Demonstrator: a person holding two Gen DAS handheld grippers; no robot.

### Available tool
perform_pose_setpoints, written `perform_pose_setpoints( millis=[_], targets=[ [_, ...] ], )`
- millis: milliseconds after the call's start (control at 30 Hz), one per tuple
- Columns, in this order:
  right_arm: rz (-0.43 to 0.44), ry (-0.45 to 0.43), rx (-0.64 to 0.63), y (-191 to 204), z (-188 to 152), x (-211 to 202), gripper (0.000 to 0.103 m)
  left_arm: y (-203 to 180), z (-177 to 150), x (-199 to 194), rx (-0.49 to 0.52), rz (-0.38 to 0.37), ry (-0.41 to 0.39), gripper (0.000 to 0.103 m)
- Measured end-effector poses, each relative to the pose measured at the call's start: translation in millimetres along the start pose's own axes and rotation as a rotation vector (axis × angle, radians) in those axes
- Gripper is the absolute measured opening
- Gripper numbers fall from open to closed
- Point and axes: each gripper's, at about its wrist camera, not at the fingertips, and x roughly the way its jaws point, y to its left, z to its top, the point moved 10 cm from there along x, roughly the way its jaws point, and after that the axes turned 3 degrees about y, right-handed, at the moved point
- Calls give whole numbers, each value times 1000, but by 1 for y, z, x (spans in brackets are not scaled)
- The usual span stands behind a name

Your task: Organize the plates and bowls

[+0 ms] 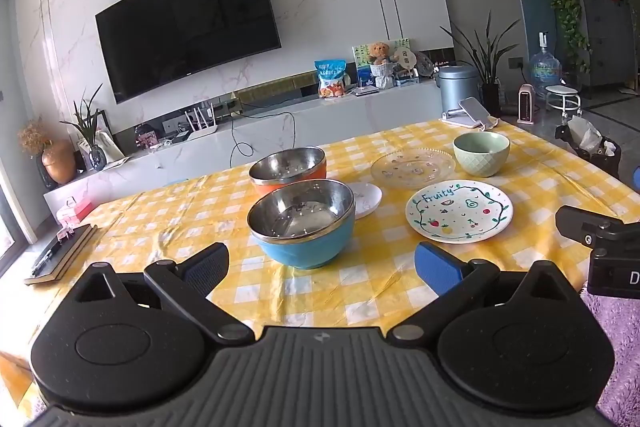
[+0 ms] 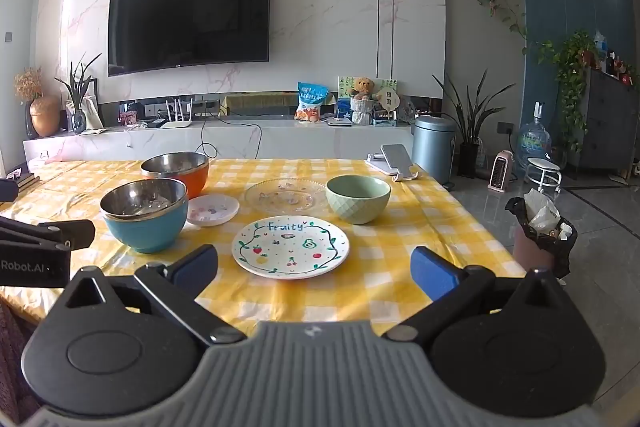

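Note:
On the yellow checked tablecloth (image 1: 168,223) (image 2: 400,267) stand a blue steel-lined bowl (image 1: 303,223) (image 2: 145,215), an orange steel-lined bowl (image 1: 289,169) (image 2: 178,171) behind it, and a green ceramic bowl (image 1: 481,153) (image 2: 358,198). A "Fruity" painted plate (image 1: 459,209) (image 2: 291,247), a clear glass plate (image 1: 412,167) (image 2: 286,195) and a small white dish (image 1: 366,199) (image 2: 212,209) lie between them. My left gripper (image 1: 322,267) is open just short of the blue bowl. My right gripper (image 2: 314,269) is open in front of the Fruity plate. Both are empty.
A phone on a white stand (image 1: 472,113) (image 2: 394,161) sits at the table's far right corner. A notebook with a pen (image 1: 60,253) lies at the left edge. A bin with a black bag (image 2: 542,231) stands on the floor to the right. A TV console runs behind.

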Motion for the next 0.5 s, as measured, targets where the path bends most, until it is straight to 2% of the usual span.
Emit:
perform_pose_setpoints(
  millis=[500],
  targets=[
    [0, -1, 1, -1, 0, 0, 101, -5, 3, -2, 0, -2, 0, 103]
  ],
)
